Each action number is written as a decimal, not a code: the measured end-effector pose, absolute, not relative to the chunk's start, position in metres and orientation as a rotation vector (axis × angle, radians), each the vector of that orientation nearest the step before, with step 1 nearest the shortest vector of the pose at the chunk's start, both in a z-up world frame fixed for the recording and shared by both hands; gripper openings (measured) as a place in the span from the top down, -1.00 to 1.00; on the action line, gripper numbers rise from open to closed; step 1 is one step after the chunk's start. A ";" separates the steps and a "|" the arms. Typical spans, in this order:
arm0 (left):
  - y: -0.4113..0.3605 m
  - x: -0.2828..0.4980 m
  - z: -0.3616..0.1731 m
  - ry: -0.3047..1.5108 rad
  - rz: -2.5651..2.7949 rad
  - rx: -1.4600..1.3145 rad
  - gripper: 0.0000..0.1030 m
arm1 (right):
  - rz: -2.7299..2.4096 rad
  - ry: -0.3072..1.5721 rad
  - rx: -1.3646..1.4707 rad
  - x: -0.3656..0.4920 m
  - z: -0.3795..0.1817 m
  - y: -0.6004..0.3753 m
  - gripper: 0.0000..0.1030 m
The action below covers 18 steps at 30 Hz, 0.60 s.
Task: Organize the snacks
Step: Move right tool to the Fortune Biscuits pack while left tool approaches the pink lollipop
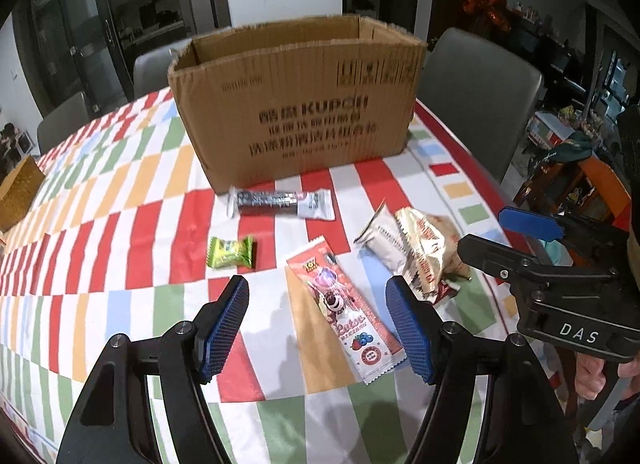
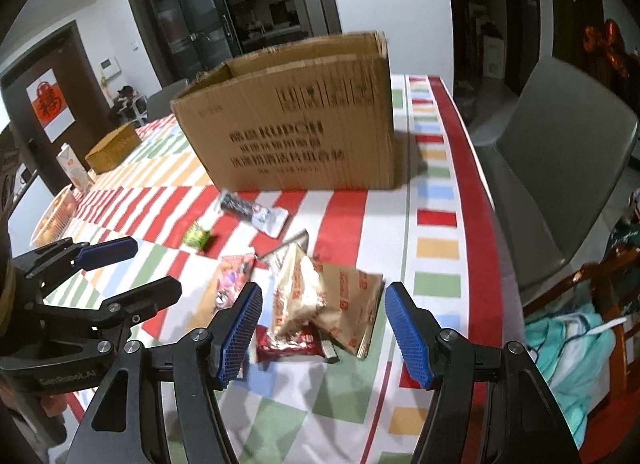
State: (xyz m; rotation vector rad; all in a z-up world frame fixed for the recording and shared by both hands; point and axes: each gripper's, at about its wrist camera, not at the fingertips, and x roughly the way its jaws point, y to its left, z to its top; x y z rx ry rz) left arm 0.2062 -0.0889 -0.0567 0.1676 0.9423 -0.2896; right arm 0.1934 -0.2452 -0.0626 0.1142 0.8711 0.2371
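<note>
An open cardboard box (image 1: 296, 104) (image 2: 296, 120) stands at the back of the table. In front of it lie a dark snack tube (image 1: 282, 202) (image 2: 252, 212), a green candy (image 1: 230, 252) (image 2: 197, 235), a pink Toy Story packet (image 1: 346, 310) (image 2: 230, 280), a grey packet (image 1: 380, 242) and a pile of cream and red packets (image 1: 430, 260) (image 2: 320, 304). My left gripper (image 1: 318, 328) is open above the pink packet. My right gripper (image 2: 322, 328) is open above the packet pile; it also shows in the left wrist view (image 1: 496, 232).
A checked tablecloth (image 1: 120, 224) covers the table. Grey chairs (image 1: 476, 100) (image 2: 560, 168) stand at the right and behind. A woven box (image 2: 114, 146) and a carton (image 2: 72, 170) sit far left. The table's right edge (image 2: 476, 200) is close to the pile.
</note>
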 end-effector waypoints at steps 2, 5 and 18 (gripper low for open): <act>-0.090 0.210 -0.065 0.961 -0.292 0.165 -0.36 | 0.234 0.891 0.127 0.197 -0.071 -0.247 -0.26; -0.092 0.215 -0.075 0.987 -0.289 0.162 -0.36 | 0.234 0.914 0.149 0.201 -0.080 -0.250 -0.26; -0.101 0.240 -0.105 1.067 -0.264 0.153 -0.35 | 0.251 0.977 0.240 0.223 -0.109 -0.255 -0.26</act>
